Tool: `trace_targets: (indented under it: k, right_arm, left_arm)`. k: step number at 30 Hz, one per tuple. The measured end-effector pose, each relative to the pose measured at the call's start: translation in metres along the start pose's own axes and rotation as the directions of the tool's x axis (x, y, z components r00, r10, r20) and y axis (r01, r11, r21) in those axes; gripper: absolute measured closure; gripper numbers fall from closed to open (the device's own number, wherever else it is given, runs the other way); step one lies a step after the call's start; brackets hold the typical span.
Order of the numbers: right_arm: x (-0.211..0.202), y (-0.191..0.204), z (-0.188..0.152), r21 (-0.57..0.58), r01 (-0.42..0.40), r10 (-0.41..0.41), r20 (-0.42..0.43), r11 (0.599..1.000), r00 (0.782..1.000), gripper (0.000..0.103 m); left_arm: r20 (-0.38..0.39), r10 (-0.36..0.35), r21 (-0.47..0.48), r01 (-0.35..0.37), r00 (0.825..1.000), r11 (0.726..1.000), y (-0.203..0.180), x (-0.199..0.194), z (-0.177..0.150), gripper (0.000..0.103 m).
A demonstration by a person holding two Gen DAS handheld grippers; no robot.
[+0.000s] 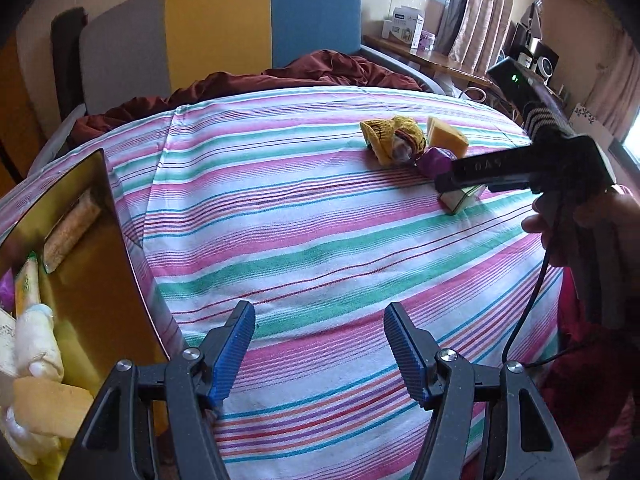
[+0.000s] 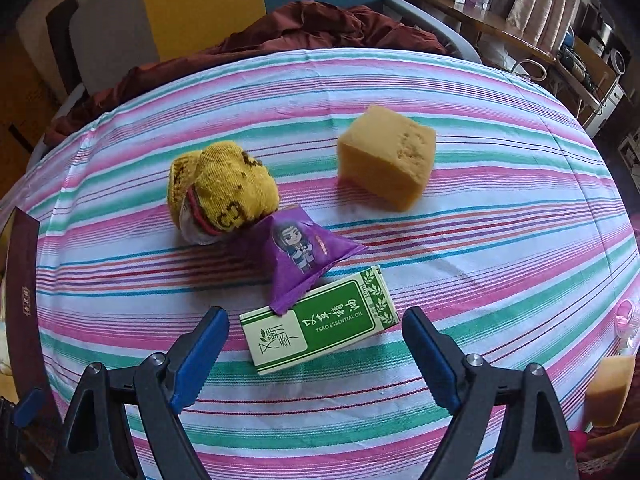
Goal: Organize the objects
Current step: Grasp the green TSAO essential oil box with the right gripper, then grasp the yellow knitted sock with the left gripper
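Note:
A green and white essential oil box (image 2: 332, 320) lies on the striped bedsheet (image 2: 480, 260). My right gripper (image 2: 314, 328) hangs over it, open, one blue pad on each side and neither touching. A purple snack packet (image 2: 300, 256) overlaps the box's far edge. Behind it lie a rolled yellow sock (image 2: 224, 188) and a yellow sponge block (image 2: 386, 156). In the left wrist view my left gripper (image 1: 319, 320) is open over bare sheet with nothing between its fingers. Far right in that view is the right gripper (image 1: 456, 184), above the green box (image 1: 460, 202).
A gold-lined box (image 1: 92, 248) stands at the left and holds a sponge (image 1: 48, 408), a rolled white cloth (image 1: 40, 336) and other small items. A maroon blanket (image 2: 320, 28) and the headboard (image 1: 260, 20) lie beyond. Another sponge (image 2: 612, 392) shows at the right edge.

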State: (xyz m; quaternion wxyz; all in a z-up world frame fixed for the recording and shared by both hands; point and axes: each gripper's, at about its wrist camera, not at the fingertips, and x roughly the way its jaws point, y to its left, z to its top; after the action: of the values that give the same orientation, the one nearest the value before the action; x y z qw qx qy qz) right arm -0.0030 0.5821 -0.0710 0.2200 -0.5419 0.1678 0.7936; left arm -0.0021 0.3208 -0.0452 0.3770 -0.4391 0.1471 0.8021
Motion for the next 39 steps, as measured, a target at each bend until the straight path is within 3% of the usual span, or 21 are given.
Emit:
trace_targets:
  k: [1, 3, 7, 11, 15, 18, 21, 25, 29, 32, 35, 39]
  right_arm:
    - [0.004, 0.001, -0.001, -0.012, 0.026, -0.026, -0.016, 1.0, 1.0, 0.013]
    - [0.007, 0.0, -0.001, -0.018, 0.059, -0.06, -0.031, 0.998, 0.998, 0.026]
    - [0.0, -0.023, 0.0, 0.085, 0.073, -0.073, -0.007, 0.994, 0.997, 0.026]
    - [-0.006, -0.067, -0.003, 0.288, 0.091, -0.092, -0.011, 0.953, 0.996, 0.026]
    - [-0.015, -0.085, -0.006, 0.375, 0.08, -0.092, 0.015, 0.924, 0.996, 0.026]
    - [-0.021, -0.09, -0.006, 0.418, 0.055, -0.084, 0.052, 0.907, 0.995, 0.026]
    - [-0.027, -0.106, -0.008, 0.508, -0.009, -0.051, 0.104, 0.861, 0.993, 0.026]
    - [-0.029, -0.128, -0.02, 0.613, -0.116, 0.027, 0.152, 0.781, 0.988, 0.026]
    - [-0.022, -0.128, -0.021, 0.619, -0.172, 0.102, 0.148, 0.766, 0.984, 0.026]
    - [-0.021, -0.122, -0.019, 0.6, -0.192, 0.121, 0.156, 0.776, 0.98, 0.026]
    - [-0.022, -0.128, -0.021, 0.618, -0.221, 0.141, 0.176, 0.755, 0.974, 0.026]
    - [-0.017, -0.133, -0.023, 0.631, -0.26, 0.187, 0.182, 0.731, 0.965, 0.026]
  left_arm:
    - [0.0, -0.002, -0.001, 0.002, 1.0, 1.0, 0.001, 0.0, 0.001, 0.035]
    - [0.004, -0.001, 0.0, 0.001, 1.0, 1.0, 0.001, 0.0, 0.003, 0.035]
    - [0.002, 0.002, -0.004, -0.002, 1.0, 1.0, 0.0, 0.002, 0.009, 0.035]
    - [-0.022, -0.015, -0.027, 0.014, 1.0, 1.0, -0.003, 0.01, 0.017, 0.034]
    - [-0.036, -0.016, -0.023, 0.015, 0.999, 1.0, -0.01, 0.02, 0.029, 0.034]
    - [-0.042, -0.017, -0.035, 0.015, 0.999, 0.999, -0.014, 0.027, 0.043, 0.034]
    - [-0.036, -0.033, -0.045, 0.031, 0.999, 0.999, -0.021, 0.033, 0.058, 0.034]
    - [0.023, -0.092, 0.082, 0.09, 0.995, 0.993, -0.054, 0.035, 0.077, 0.034]
    - [0.064, -0.064, 0.208, 0.05, 0.996, 0.977, -0.074, 0.045, 0.097, 0.034]
    - [0.018, -0.067, 0.163, 0.064, 0.998, 0.985, -0.069, 0.061, 0.116, 0.034]
    - [-0.017, -0.086, 0.087, 0.087, 0.996, 0.992, -0.064, 0.076, 0.133, 0.028]
    - [-0.026, -0.095, 0.001, 0.096, 0.995, 0.995, -0.062, 0.093, 0.152, 0.026]
